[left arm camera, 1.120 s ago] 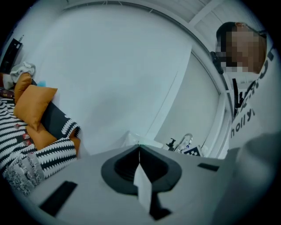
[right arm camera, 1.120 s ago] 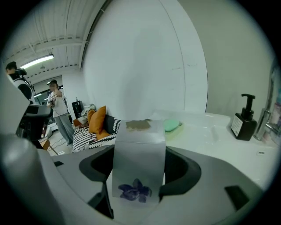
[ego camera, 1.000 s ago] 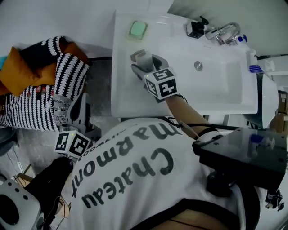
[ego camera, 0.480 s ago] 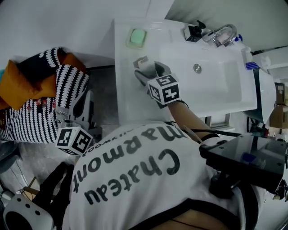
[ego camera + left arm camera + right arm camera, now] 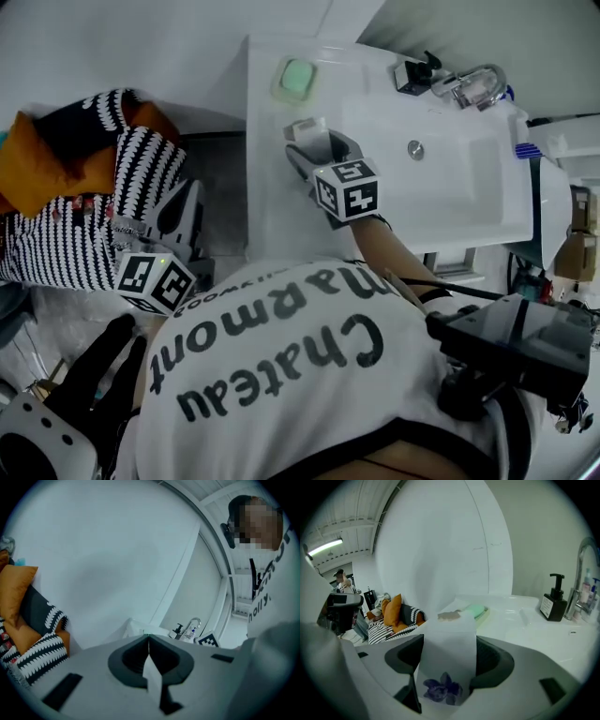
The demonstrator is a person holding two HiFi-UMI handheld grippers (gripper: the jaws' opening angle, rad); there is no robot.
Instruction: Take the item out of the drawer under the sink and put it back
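We stand over the sink (image 5: 272, 211), the biggest thing in view, with its bowl to the right and a flat white ledge on its left side. The drawer under the sink does not show in any view. Left of the sink, down by the floor, lies a heap of striped and orange cushions (image 5: 89, 211).

Our right gripper (image 5: 319, 150) reaches over the sink's left ledge. Its jaws are closed on the pack (image 5: 449, 663), a slim white thing with a purple flower printed near the held end. We judge it is kept above the ledge because it has come out of the drawer and has not yet gone back, so the return half of the task remains.

The pack's long axis runs along the jaws. Its free end points away from us, toward the sink's back left corner, where the green soap (image 5: 298, 75) sits. It is upright in the grip, flat faces against the jaws, and not touching the ledge as far as we can tell.

Our left gripper (image 5: 148, 644) hangs off the sink's left side, low and near the cushions. Its jaws are pressed together with nothing between them, likely idle and free to work the drawer.
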